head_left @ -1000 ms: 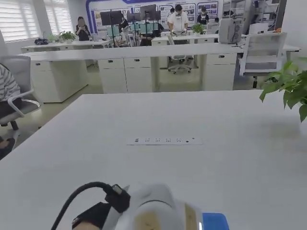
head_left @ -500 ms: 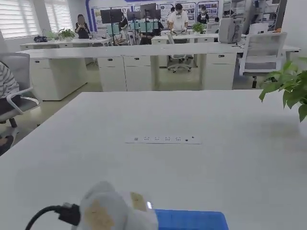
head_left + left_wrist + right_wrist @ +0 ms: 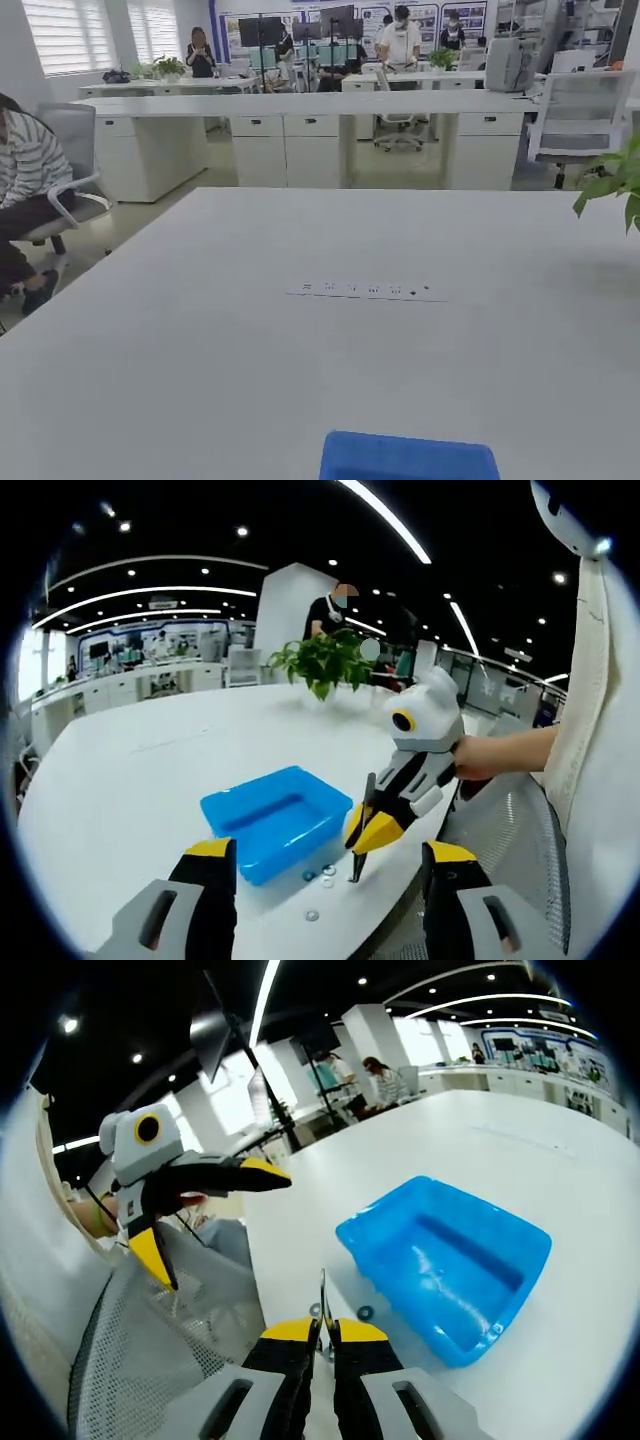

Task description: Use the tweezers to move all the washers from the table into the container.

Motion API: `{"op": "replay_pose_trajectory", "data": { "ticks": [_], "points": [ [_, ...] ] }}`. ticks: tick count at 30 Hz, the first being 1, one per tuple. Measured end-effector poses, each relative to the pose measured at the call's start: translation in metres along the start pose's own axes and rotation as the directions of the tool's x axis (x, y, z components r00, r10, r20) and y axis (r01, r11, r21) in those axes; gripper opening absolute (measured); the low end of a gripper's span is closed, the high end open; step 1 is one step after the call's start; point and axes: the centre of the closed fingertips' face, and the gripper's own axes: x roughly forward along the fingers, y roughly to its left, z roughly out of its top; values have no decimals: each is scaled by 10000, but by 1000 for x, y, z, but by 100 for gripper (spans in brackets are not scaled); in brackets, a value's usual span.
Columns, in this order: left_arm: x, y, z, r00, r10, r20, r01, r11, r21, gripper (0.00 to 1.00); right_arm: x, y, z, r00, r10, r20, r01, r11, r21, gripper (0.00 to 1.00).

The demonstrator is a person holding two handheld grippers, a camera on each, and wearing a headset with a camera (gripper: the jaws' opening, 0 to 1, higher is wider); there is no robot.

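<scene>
- In the right gripper view, our right tongs (image 3: pixel 323 1332) are closed on the tweezers (image 3: pixel 322 1305). The thin metal tips stick forward from between the two yellow-tipped jaws.
- Just past those tips, small washers (image 3: pixel 365 1312) lie on the white surface (image 3: pixel 480 1130), near its front edge. We cannot tell whether the tips touch any of them.
- Our left tongs (image 3: pixel 330 848) are spread wide and hold nothing. Between their jaws we see the washers and the near corner of the container (image 3: pixel 270 815).
- In the left gripper view we see the right tongs from the side, tilted downward. The tweezers point at the surface just beside the washers, and a hand (image 3: pixel 480 758) holds the tool from the right.
- The container is a shallow blue rectangular tray sitting flat on the surface, with the washers just beside its near wall.
- In the head view, the tray's rim shows at the bottom edge. A row of sockets (image 3: pixel 365 291) is set into the surface well beyond it.
- A leafy plant (image 3: pixel 612 180) reaches in at the right.
- Farther off stand white desks (image 3: pixel 300 130). A seated person (image 3: pixel 25 165) in a striped top is at the left, and more people stand at the back.
</scene>
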Motion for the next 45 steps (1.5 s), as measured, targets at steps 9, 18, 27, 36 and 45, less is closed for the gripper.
{"op": "replay_pose_trajectory", "data": {
  "ticks": [9, 18, 27, 36, 45],
  "points": [
    [-9, 31, 8, 9744, 2130, 715, -2200, 9691, 1112, 86, -20, 3, 13, 10000, 43, -57, -41, 9995, 320, 3],
    [-20, 42, 20, 9479, 2792, 1535, -2937, 9525, 811, 91, -38, -4, 35, 9995, -319, -84, 318, 9994, -120, 3],
    [-21, 41, 24, 9454, 2729, 1782, -2918, 9523, 898, 93, -45, -17, 56, 9978, -605, 259, 606, 9982, -26, 3],
    [-22, 44, 22, 9458, 2709, 1793, -2840, 9574, 514, 90, -51, -65, 77, 9684, -1915, 1601, 1471, 9560, 2537, 3],
    [-21, 43, 21, 9491, 2621, 1745, -2737, 9607, 456, 89, -36, -91, 58, 9553, -2860, 747, 2594, 9322, 2523, 3]
  ]
}}
